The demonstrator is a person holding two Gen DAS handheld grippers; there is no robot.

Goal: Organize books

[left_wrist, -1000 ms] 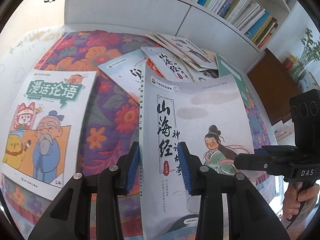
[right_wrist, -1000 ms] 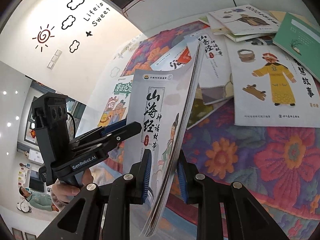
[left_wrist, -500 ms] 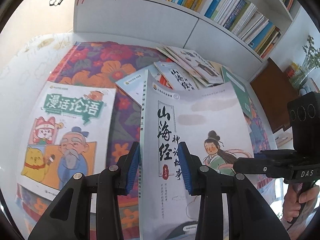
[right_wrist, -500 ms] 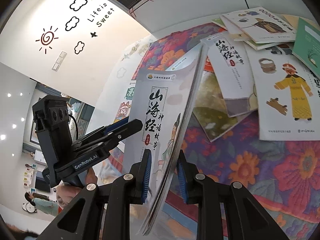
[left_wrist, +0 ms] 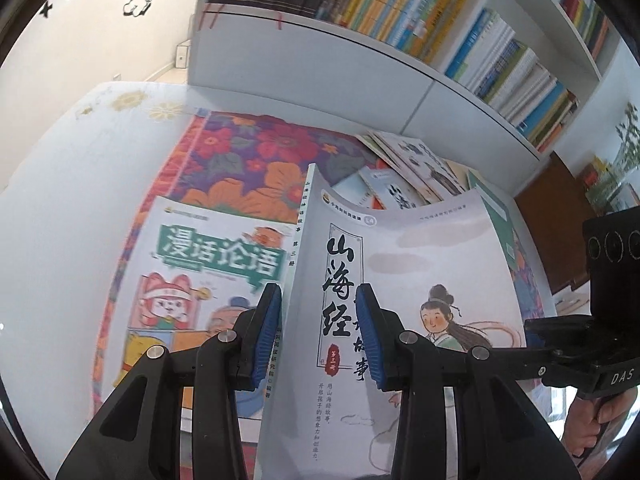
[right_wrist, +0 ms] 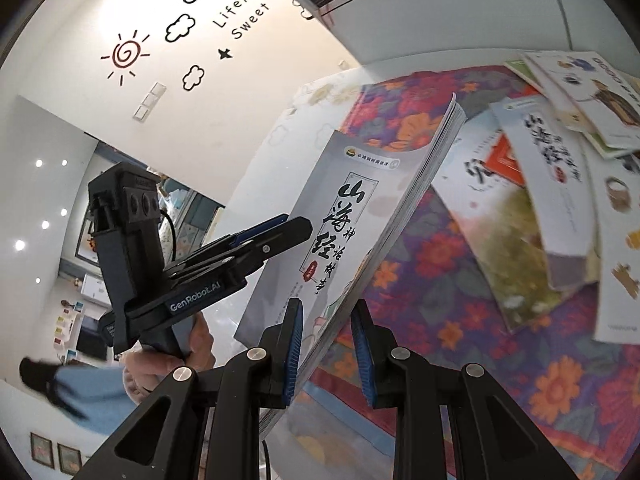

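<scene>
White table [left_wrist: 60,240] w/ floral cloth [left_wrist: 256,156] (books [right_wrist: 560,184] strewn on it, one green-titled [left_wrist: 208,280]).

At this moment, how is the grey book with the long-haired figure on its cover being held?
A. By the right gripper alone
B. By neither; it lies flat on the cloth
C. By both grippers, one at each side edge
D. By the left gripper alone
C: the left gripper clamps the grey book at its spine, while the right gripper clamps the page edge, lifted off the floral cloth.

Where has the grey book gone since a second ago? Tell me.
Yes: the grey book has moved left, now overlapping the cartoon book lying on the flowered cloth.
</scene>
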